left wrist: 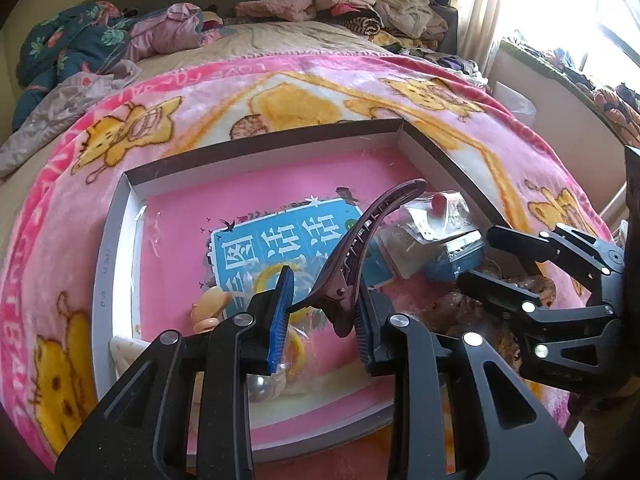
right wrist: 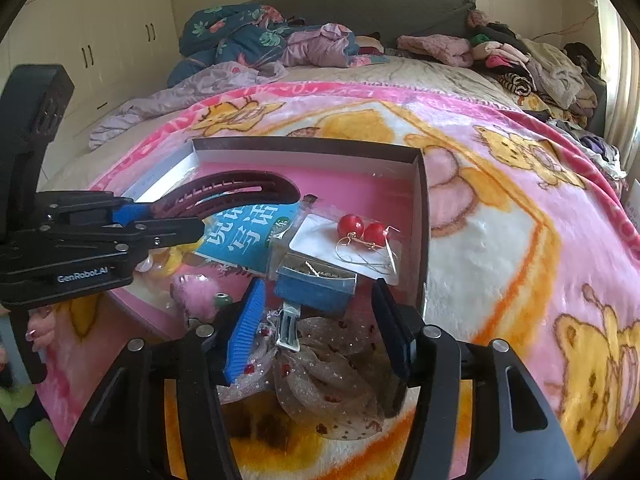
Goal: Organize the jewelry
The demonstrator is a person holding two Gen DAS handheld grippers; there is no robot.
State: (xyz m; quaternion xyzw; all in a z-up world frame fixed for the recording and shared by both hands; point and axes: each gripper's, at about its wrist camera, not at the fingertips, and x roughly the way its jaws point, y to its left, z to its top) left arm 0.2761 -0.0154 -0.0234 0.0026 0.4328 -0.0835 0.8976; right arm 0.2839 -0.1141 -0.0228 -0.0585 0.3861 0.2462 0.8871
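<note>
My left gripper (left wrist: 322,312) is shut on the handle end of a dark maroon hair clip (left wrist: 360,240) and holds it above the pink-lined box (left wrist: 120,216); the clip also shows in the right wrist view (right wrist: 240,194). In the box lie yellow rings in a bag (left wrist: 268,276), a pearl piece (left wrist: 260,386), a blue jewelry case (right wrist: 316,288) and bagged red ball earrings (right wrist: 362,226). My right gripper (right wrist: 318,332) is open over a beige gauze hair bow with a metal clip (right wrist: 320,372) on the blanket, just outside the box.
The box sits on a pink bear-print blanket (right wrist: 520,240) on a bed. A blue card (left wrist: 280,240) lies on the box floor. A pink fluffy item (right wrist: 192,292) lies at the box's near edge. Piled clothes (right wrist: 520,64) line the far side.
</note>
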